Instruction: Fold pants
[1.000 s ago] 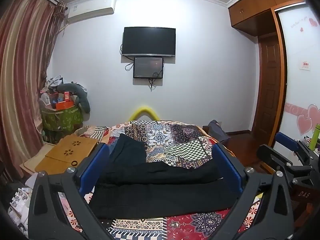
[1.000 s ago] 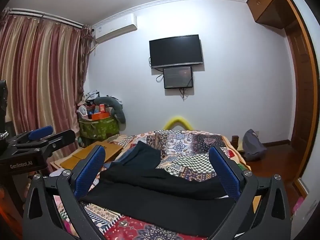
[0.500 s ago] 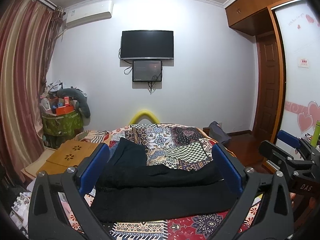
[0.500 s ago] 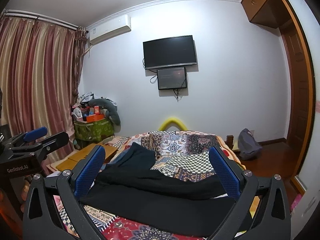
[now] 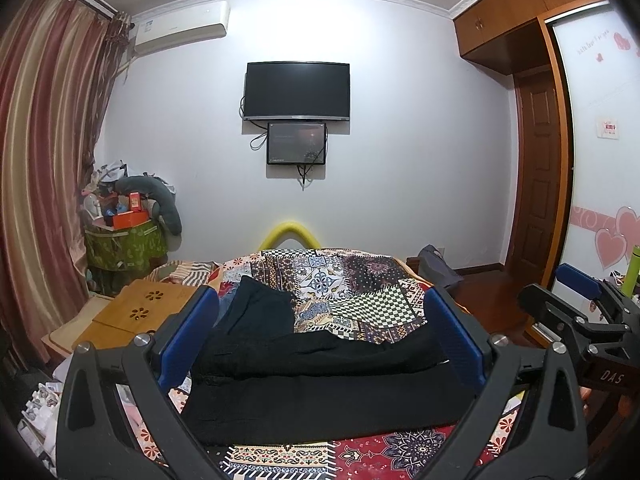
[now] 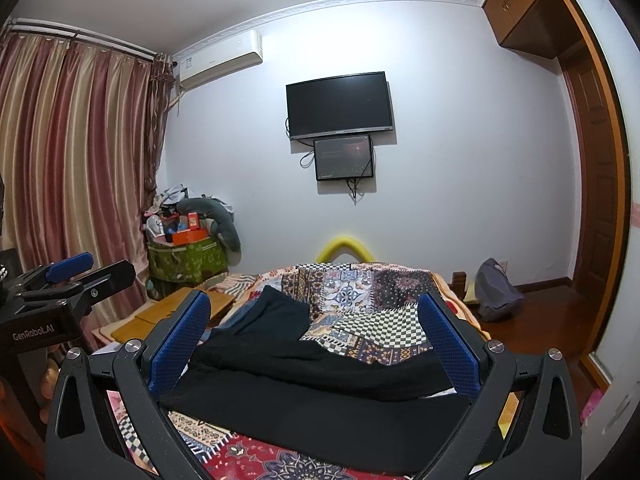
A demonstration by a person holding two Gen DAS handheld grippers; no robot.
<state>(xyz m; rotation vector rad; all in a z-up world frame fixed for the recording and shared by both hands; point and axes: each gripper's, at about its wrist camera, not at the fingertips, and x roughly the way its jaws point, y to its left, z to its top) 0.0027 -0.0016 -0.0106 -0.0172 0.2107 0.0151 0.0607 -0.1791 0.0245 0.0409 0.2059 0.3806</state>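
Both claws, left claw and right claw, are hanging wide apart, empty, above black pants lying at 6 o'clock on the bed.

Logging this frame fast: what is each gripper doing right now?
Left gripper: open, holding nothing, above the black pants.
Right gripper: open, holding nothing.

Two grippers, the left gripper and the right gripper, both spread wide. Between the jaws lies one pair of black pants; beyond them hang two dark screens.
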